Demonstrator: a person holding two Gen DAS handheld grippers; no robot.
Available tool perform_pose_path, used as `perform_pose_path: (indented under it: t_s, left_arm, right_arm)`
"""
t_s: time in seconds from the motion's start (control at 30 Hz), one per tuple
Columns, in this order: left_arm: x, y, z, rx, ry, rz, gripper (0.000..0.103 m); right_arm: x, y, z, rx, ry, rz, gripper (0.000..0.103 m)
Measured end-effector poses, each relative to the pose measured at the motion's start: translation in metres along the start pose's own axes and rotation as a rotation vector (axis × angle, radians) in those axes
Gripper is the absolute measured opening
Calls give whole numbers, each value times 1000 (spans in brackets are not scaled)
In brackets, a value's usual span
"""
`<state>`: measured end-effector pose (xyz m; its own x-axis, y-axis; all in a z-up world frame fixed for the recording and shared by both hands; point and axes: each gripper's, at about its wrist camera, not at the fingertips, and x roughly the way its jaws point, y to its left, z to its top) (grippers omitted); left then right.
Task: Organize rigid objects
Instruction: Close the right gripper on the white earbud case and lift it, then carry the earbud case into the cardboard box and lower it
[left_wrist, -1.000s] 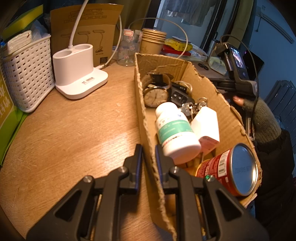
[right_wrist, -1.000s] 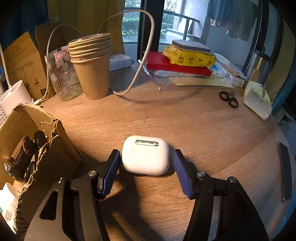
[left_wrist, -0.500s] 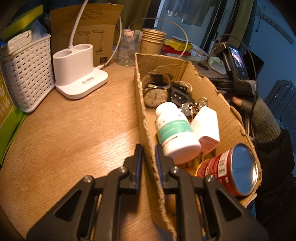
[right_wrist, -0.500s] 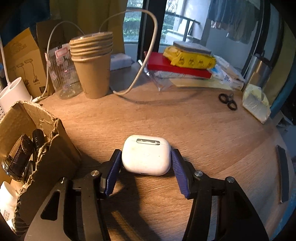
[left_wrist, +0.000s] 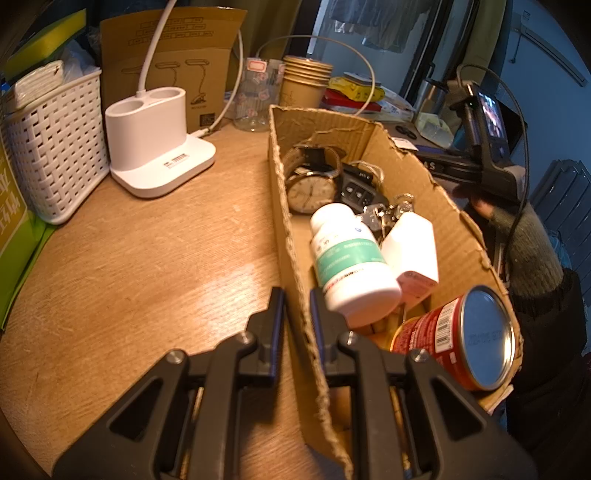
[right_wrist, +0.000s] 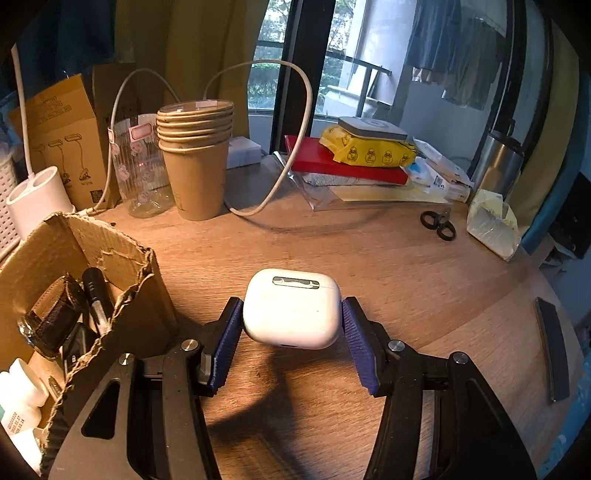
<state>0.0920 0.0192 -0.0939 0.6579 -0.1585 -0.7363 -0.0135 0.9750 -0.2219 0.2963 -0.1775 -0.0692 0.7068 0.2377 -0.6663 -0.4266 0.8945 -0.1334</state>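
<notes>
Left gripper (left_wrist: 296, 314) clamped on cardboard box (left_wrist: 291, 236) wall; right gripper (right_wrist: 291, 325) pads squeezing white earbud case (right_wrist: 291, 308).

This looks like a room in a home. A round wooden worktop (right_wrist: 406, 273) is crowded with paper cups (right_wrist: 195, 162), scissors (right_wrist: 437, 223) and a white basket (left_wrist: 55, 147). Clothes (right_wrist: 461, 62) hang by the window (right_wrist: 291, 51) behind it.

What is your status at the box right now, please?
Left tool shut on box wall. Right tool shut on earbud case. Path to box looks clear.
</notes>
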Motion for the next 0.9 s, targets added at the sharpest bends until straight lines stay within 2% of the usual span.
perform_pose_path:
  t_s: [0.53,0.9]
  left_arm:
    - [0,0,0,0,0,0,15]
    - [0,0,0,0,0,0,15]
  right_arm:
    - [-45,19,6,-8,-83,51,58]
    - [-58,39,5,-30,-100,111,58]
